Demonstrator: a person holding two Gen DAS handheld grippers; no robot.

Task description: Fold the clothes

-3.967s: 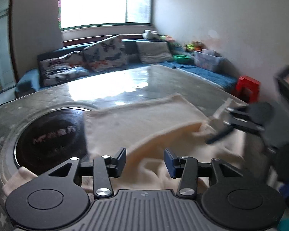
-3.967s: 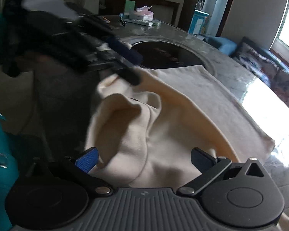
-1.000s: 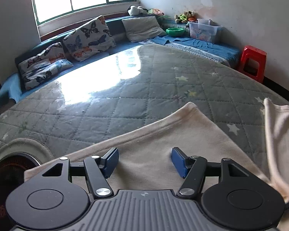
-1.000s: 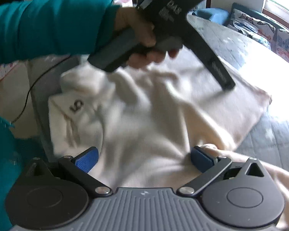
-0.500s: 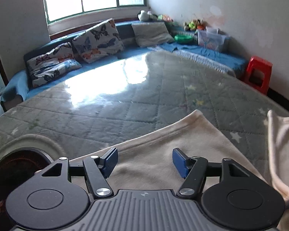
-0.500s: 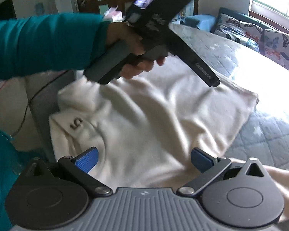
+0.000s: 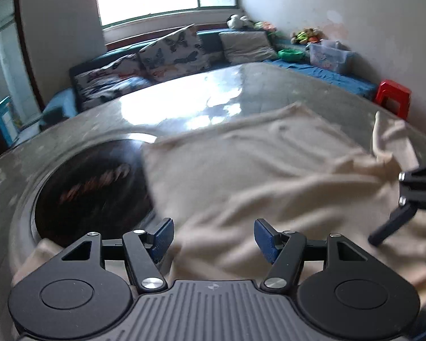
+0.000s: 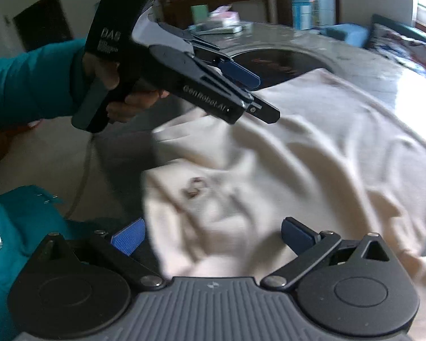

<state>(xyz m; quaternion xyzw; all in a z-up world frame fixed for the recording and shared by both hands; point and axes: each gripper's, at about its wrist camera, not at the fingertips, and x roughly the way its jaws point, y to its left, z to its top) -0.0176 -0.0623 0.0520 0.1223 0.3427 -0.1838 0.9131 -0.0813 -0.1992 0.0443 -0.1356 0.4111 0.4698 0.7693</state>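
A cream garment (image 7: 255, 170) lies spread and wrinkled on the grey quilted table (image 7: 71, 142), one edge overlapping a black round inset (image 7: 91, 190). In the right wrist view the garment (image 8: 312, 156) shows a small dark logo (image 8: 194, 187) near me. My left gripper (image 7: 213, 237) hovers open over the garment's near edge with nothing between its blue pads. A hand in a teal sleeve (image 8: 28, 85) holds that left gripper (image 8: 254, 93) above the garment's far-left corner. My right gripper (image 8: 213, 237) is open over the logo end, and its fingers (image 7: 392, 227) show at the left view's right edge.
A blue sofa with butterfly cushions (image 7: 170, 54) runs under the window. A red stool (image 7: 393, 96) and a plastic bin (image 7: 329, 56) stand by the right wall. Boxes (image 8: 221, 25) sit on the table's far end. A thin cable (image 8: 85, 170) hangs off the table edge.
The left gripper has swung back over the garment toward the black inset, which is in its view again. The right gripper has shifted a little toward the logo end. Both stay open.
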